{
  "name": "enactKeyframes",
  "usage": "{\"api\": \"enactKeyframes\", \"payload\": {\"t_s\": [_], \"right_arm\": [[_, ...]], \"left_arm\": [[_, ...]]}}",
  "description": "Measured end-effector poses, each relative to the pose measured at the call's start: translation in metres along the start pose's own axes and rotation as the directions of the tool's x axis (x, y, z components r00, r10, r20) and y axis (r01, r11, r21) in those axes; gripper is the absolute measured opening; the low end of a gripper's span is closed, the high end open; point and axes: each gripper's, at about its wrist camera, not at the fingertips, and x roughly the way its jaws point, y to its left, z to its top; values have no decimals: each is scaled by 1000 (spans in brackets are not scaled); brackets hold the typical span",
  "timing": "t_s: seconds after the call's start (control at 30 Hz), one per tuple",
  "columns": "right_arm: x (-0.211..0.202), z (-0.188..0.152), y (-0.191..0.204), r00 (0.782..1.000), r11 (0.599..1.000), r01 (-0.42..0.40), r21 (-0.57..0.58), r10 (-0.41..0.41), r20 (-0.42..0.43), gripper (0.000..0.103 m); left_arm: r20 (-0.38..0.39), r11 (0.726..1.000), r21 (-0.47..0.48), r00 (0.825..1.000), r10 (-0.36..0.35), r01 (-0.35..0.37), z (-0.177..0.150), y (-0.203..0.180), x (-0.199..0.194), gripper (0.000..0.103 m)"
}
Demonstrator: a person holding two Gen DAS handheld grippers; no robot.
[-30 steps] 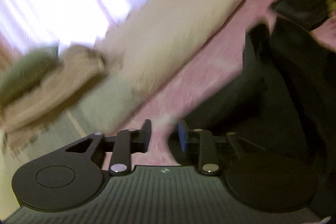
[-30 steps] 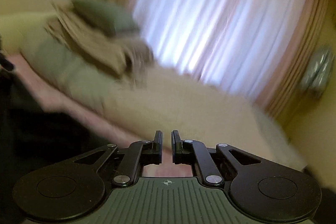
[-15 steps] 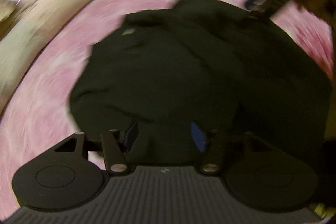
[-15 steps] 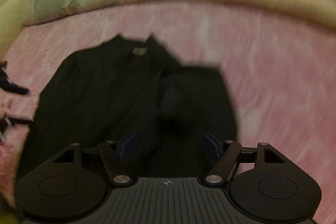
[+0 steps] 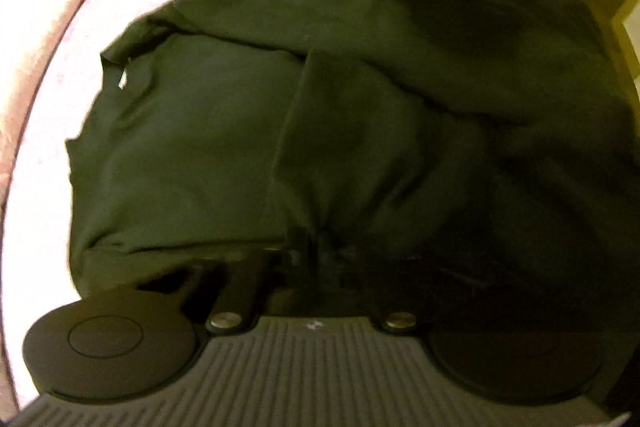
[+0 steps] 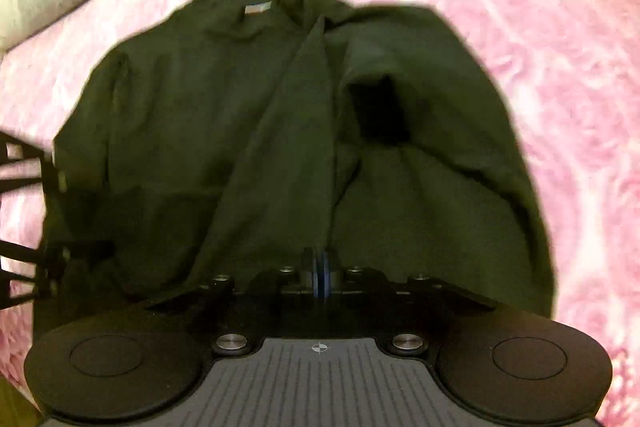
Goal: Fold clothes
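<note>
Pinching the near hem of the dark shirt (image 6: 248,131) spread on the pink bedspread (image 6: 540,27), both my grippers, left (image 5: 316,255) and right (image 6: 320,271), are clamped. Soft, light, floppy cloth; hem corners seem best.

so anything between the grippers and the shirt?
No. The right gripper is shut on a fold at the near hem of the dark shirt, and the left gripper is shut with its tips buried in the cloth. Only the pink bedspread surrounds it.
</note>
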Motion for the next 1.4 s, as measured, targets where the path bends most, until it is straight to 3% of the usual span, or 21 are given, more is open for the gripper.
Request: {"api": "enactKeyframes", "payload": {"t_s": [0.1, 0.2, 0.3, 0.37, 0.43, 0.5, 0.6, 0.63, 0.67, 0.7, 0.73, 0.8, 0.9, 0.97, 1.07, 1.17, 1.3, 1.4], "right_arm": [[-43, 9, -7, 993, 996, 91, -14, -90, 74, 0], [-97, 28, -33, 951, 966, 258, -29, -249, 183, 0], [-137, 54, -78, 861, 897, 443, -10, -422, 283, 0], [-151, 70, -111, 781, 831, 556, 24, -532, 328, 0], [-146, 81, -141, 701, 759, 648, 62, -626, 342, 0], [-122, 88, -161, 680, 723, 688, 62, -672, 293, 0], [-92, 79, -169, 748, 780, 617, 102, -622, 230, 0], [-81, 74, -165, 775, 801, 589, 103, -597, 207, 9], [-70, 70, -162, 801, 822, 560, 105, -569, 185, 25], [-61, 65, -155, 821, 839, 533, 107, -544, 172, 63], [-51, 61, -147, 839, 855, 507, 110, -519, 163, 72], [-36, 52, -125, 884, 894, 438, 93, -447, 133, 72], [-23, 42, -75, 956, 962, 268, 57, -273, 104, 72], [-17, 35, -38, 985, 989, 150, 12, -150, 90, 72], [-9, 27, 24, 997, 997, 46, -69, -41, 69, 72], [-6, 21, 82, 994, 991, -83, -101, 90, 69, 72], [17, 22, 155, 975, 972, -192, -139, 205, 87, 72], [51, 34, 188, 966, 971, -236, -45, 240, 94, 72]], "left_arm": [[73, 999, -40, 997, 23, -20, -13, 23, -47, 2], [89, 986, -101, 986, 142, -133, -35, 58, -92, 2], [23, 933, -232, 957, 289, -276, -65, 108, -129, 2], [-56, 874, -302, 922, 383, -381, -86, 138, -146, 2], [-153, 819, -371, 898, 412, -438, -107, 160, -153, 2], [-218, 801, -381, 887, 407, -462, -119, 159, -148, 3], [-304, 786, -376, 867, 396, -491, -133, 152, -138, 3], [-318, 784, -377, 864, 390, -493, -135, 148, -135, 3], [-325, 784, -379, 864, 384, -491, -136, 145, -131, 3], [-330, 784, -382, 864, 379, -490, -137, 142, -128, 3], [-334, 783, -384, 865, 376, -489, -138, 140, -124, 3], [-340, 779, -395, 865, 368, -487, -145, 136, -125, 3], [-343, 776, -419, 874, 346, -471, -164, 138, -122, 3], [-344, 774, -435, 879, 329, -460, -177, 140, -119, 4], [-358, 759, -467, 882, 307, -454, -212, 144, -116, 4], [-351, 743, -509, 893, 281, -435, -253, 145, -120, 6], [-305, 757, -525, 916, 260, -389, -297, 128, -136, 10], [-292, 766, -527, 925, 243, -368, -326, 107, -146, 10]]}}
